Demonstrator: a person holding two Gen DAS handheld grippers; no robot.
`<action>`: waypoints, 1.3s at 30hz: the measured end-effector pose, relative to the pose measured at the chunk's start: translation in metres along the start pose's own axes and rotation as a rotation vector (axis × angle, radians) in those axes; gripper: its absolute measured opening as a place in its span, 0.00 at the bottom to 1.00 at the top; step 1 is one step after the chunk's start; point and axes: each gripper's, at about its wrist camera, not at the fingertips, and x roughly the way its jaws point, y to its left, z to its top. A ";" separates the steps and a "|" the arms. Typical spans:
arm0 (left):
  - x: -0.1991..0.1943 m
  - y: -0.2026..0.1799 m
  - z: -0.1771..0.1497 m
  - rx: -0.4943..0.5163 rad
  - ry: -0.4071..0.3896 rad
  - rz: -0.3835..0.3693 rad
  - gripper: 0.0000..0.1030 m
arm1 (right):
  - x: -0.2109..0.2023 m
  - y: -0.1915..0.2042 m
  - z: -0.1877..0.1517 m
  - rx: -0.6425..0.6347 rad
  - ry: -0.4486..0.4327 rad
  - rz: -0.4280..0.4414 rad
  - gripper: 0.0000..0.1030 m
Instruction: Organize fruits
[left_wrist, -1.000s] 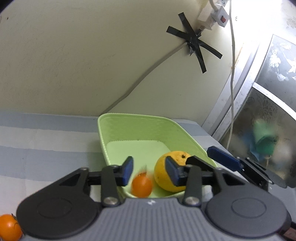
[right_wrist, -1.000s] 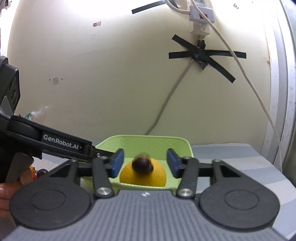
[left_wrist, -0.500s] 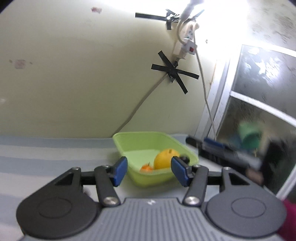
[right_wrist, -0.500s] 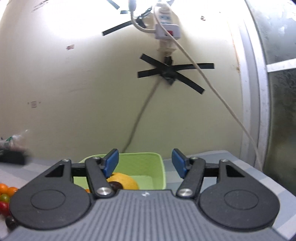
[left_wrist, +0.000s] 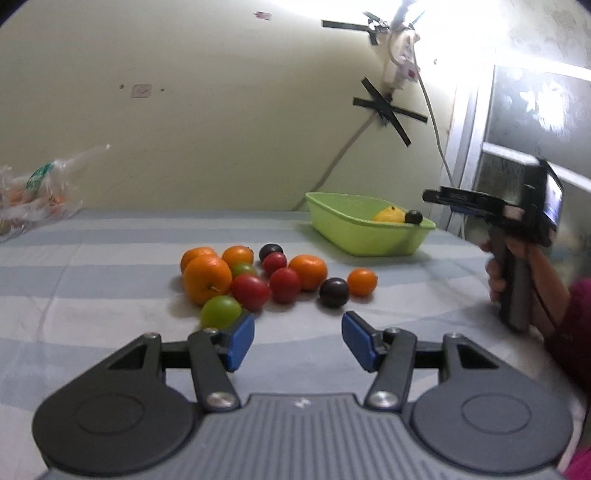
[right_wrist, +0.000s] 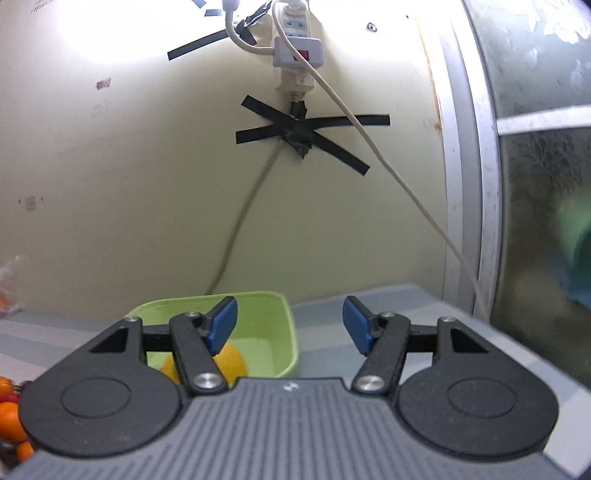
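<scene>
**Both claws empty as fruit sorting continues at a striped table**

The left claw (left_wrist: 298, 341) hangs released over the striped cloth (left_wrist: 92, 280), its jaws having just widened with nothing between them, aimed at a loose pile of fruit (left_wrist: 258, 280) lying just ahead: oranges, red and green plum-sized pieces, and a dark plum (left_wrist: 334, 292) nearest the gap. The right claw (right_wrist: 289, 328), likewise released and empty after its jaws widened, points over the green basket (right_wrist: 290, 343), which sits well apart from the pile near the wall and already holds a yellow citrus (left_wrist: 388, 215) and a dark fruit (left_wrist: 413, 216). The small round pieces look light, smooth and prone to rolling; a gentle squeeze across the widest part of one at the pile's edge seems safest, since the soft-skinned ones would likely bruise.
</scene>
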 end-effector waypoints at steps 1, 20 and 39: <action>-0.001 0.003 0.000 -0.012 -0.007 -0.009 0.53 | -0.008 0.000 0.000 0.026 0.006 0.023 0.64; -0.003 0.015 -0.004 -0.097 -0.038 -0.076 0.56 | -0.047 0.081 -0.043 0.020 0.250 0.357 0.64; 0.000 0.017 -0.002 -0.123 -0.024 -0.096 0.56 | -0.038 0.077 -0.045 0.059 0.303 0.374 0.64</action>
